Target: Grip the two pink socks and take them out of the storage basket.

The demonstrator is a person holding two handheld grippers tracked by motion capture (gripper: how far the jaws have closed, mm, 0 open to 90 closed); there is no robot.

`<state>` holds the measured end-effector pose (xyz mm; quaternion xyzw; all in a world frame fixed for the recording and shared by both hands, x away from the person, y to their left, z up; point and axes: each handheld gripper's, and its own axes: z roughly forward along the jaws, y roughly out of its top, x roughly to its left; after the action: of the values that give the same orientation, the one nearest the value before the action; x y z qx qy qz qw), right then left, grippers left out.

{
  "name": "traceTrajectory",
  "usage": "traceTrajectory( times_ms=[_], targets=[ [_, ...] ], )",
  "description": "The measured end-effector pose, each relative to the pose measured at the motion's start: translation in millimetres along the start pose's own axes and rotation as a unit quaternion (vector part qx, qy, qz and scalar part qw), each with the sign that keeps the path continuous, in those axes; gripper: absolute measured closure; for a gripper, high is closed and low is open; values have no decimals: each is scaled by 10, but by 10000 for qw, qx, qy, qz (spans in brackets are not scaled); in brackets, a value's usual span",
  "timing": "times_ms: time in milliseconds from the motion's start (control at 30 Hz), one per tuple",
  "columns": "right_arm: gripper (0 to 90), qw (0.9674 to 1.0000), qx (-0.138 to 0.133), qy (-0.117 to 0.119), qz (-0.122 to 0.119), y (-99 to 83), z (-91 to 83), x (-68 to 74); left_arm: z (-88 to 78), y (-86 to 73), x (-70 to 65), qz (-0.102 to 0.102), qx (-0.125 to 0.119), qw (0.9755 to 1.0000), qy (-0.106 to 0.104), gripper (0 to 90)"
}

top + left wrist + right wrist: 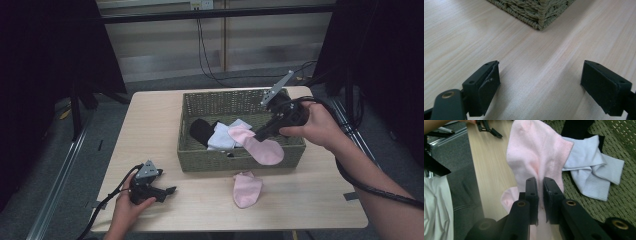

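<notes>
Right gripper [539, 195] clamped on a pink sock [536, 152], held over the basket's [240, 160] front rim. Left gripper [539, 87] wide open, empty, low over the table [454, 37]. Thin pinch of fabric: could slip free, or snag on wicker. Second pink sock [247, 188] lying just outside.

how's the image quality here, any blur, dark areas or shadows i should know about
High view: dim overall, the sides nearly black, the table evenly lit. Left gripper view: the wood and the basket corner are sharp, with soft shadow bands across the tabletop between the open jaws. Right gripper view: the pink sock pinched in the right gripper is crisp, the jaw bases at the bottom edge soft and dark.
</notes>
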<state>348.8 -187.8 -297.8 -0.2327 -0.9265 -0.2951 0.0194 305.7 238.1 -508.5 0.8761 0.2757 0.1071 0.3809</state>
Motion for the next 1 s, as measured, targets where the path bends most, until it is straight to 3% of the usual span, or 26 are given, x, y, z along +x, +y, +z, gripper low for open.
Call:
traceTrajectory(
  times_ms=[267,533,567,600,633,667,767,1000],
  targets=[
    [820,9996,-132,167,-196,-38,55,184,0,0,0,3,2,10000,0,151],
    [800,9988,-36,411,-251,-143,344,332,0,0,1,1,1,10000,-1,151],
    [783,9988,-24,422,-246,-153,378,346,0,0,1,3,2,10000,0,151],
    [707,9986,-63,490,-174,-168,439,376,0,0,1,0,1,10000,-2,151],
    [707,9986,-63,490,-174,-168,439,376,0,0,1,0,1,10000,-2,151],
    [637,9982,-57,574,-133,-176,496,401,0,0,1,3,1,10000,-1,151],
    [627,9978,-42,632,-199,-190,533,416,0,0,1,3,0,10000,-1,151],
    [523,9983,22,525,-265,-365,585,417,0,0,1,2,1,10000,0,151]
  ],
)
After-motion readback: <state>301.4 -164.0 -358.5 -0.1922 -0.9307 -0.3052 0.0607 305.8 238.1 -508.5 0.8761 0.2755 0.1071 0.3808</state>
